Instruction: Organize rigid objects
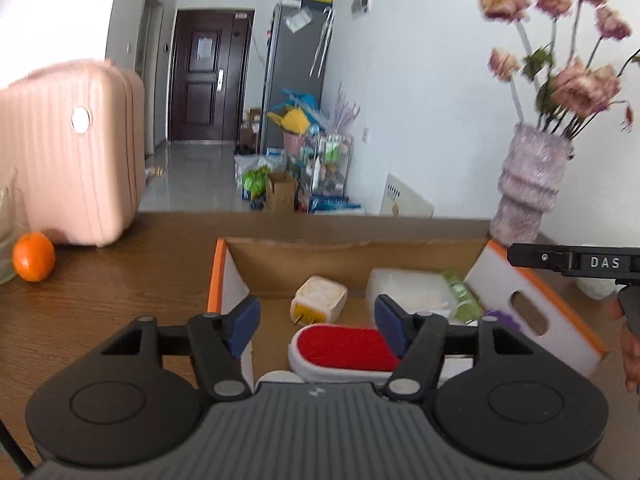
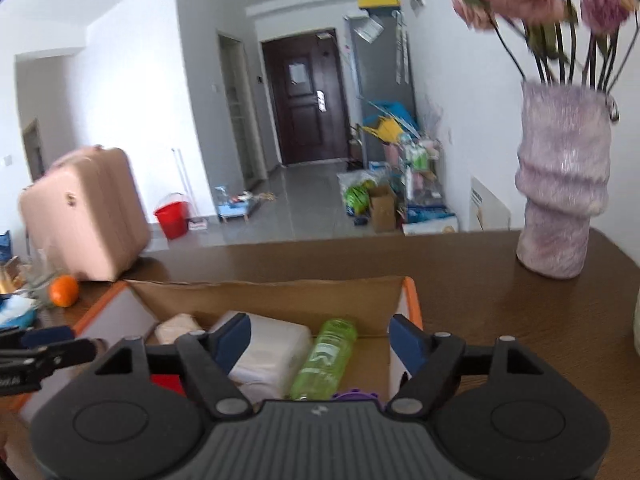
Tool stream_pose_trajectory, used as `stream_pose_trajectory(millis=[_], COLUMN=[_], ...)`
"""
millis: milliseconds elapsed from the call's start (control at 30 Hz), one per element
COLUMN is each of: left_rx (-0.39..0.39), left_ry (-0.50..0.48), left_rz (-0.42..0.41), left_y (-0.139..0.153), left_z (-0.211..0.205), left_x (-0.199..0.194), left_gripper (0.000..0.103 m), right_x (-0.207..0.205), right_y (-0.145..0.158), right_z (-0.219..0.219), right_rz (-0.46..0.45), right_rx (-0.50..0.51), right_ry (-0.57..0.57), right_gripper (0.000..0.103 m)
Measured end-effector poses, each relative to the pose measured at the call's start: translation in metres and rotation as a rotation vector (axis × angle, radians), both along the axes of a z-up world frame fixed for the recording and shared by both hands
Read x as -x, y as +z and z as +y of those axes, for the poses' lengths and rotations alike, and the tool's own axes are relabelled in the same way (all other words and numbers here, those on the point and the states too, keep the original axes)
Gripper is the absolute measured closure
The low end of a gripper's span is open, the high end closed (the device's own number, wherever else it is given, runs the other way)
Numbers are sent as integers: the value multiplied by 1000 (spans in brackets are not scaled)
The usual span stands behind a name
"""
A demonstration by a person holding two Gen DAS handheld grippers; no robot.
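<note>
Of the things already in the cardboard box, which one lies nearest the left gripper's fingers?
The red-topped brush, right below and between the left gripper's open fingers. The cream plug adapter and white container lie farther back; the green bottle off right.

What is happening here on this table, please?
A person holds two claws above an open cardboard box on a wooden table. Both the left claw and the right claw are open and hold nothing. In the box lie a red brush, a green bottle, a white container and a plug adapter. An orange sits outside it.
</note>
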State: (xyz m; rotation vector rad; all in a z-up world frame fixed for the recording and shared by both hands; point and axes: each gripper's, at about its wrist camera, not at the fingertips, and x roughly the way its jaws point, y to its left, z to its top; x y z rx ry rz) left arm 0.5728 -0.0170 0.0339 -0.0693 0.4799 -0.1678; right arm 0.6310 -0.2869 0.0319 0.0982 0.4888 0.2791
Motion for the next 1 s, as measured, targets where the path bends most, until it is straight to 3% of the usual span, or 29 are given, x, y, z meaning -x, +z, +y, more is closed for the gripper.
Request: stream_pose_trajectory(millis=[67,133,267,333,533,667,1000], left_rx=[-37,-63,-72,-80,-84,-49,-50], left_ry=[7,25,31,37,45,29,18], left_rz=[-33,-78,-159,-210,-289,-302,-347], left_y=[12,24,52,63,77,79,72], left_z=[-5,-8,-7,-7,-2,6,20], left_x=[16,35,82,107,183,230,345], left_gripper=[31,22,14,0,0,0,0], right_x=[24,48,105,135,224,271,372], right_y=[17,32,61,71,77,70,47], right_z=[2,5,6,7,11,13,20], right_rz=[-55,-102,-201,-249,-331,-320,-275], right_rx=[21,31,31,33,73,71,26], right_ry=[2,8,15,4,-1,-14,-57], right_gripper=[20,17,7,1,0,0,0])
